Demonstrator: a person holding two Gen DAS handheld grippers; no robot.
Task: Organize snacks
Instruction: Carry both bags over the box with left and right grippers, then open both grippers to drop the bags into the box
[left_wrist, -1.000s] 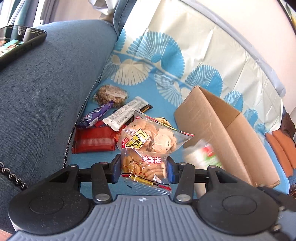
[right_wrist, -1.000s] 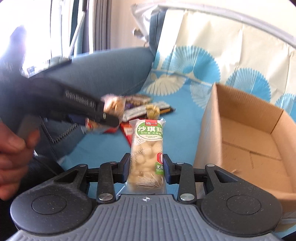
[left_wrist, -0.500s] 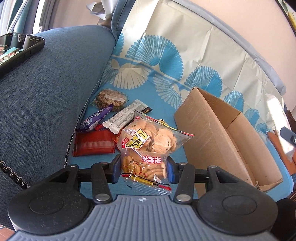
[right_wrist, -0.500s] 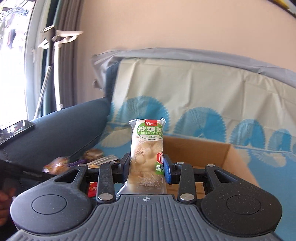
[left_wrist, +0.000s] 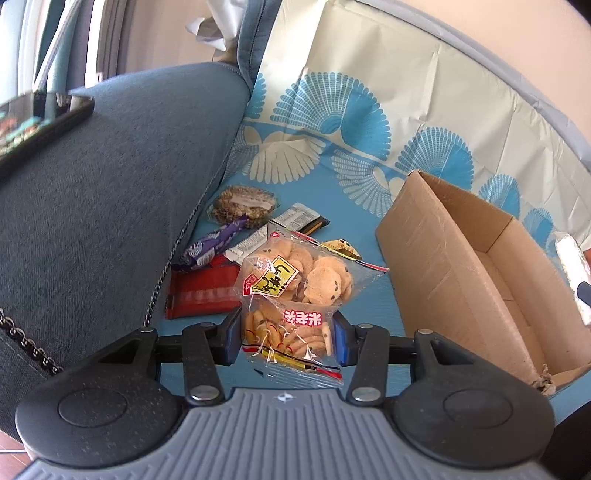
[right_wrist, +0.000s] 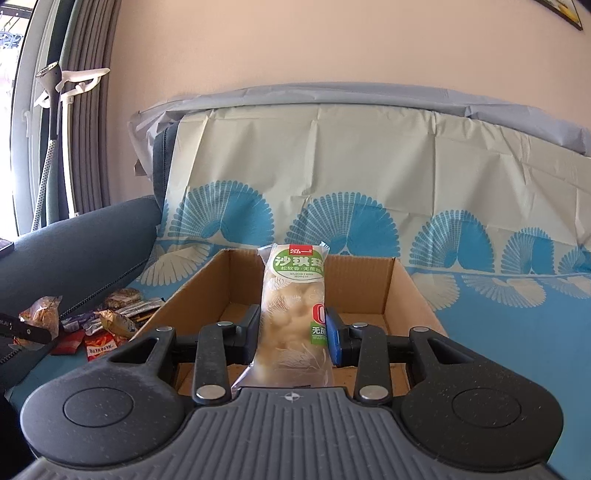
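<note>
And here the right gripper (right_wrist: 291, 334) is clenched on a long clear packet with a green label (right_wrist: 293, 314), held upright right over the near edge of the open brown cardboard box (right_wrist: 402, 291). Left of that box, the left gripper (left_wrist: 286, 332) is clamped on a clear bag of round biscuits (left_wrist: 295, 291). Further left of the box, on the blue patterned sofa cover (left_wrist: 332, 206), lie a red wrapper (left_wrist: 201, 291), a purple wrapper (left_wrist: 212, 245) and a brown oat bar (left_wrist: 242, 205), bunched close together.
</note>
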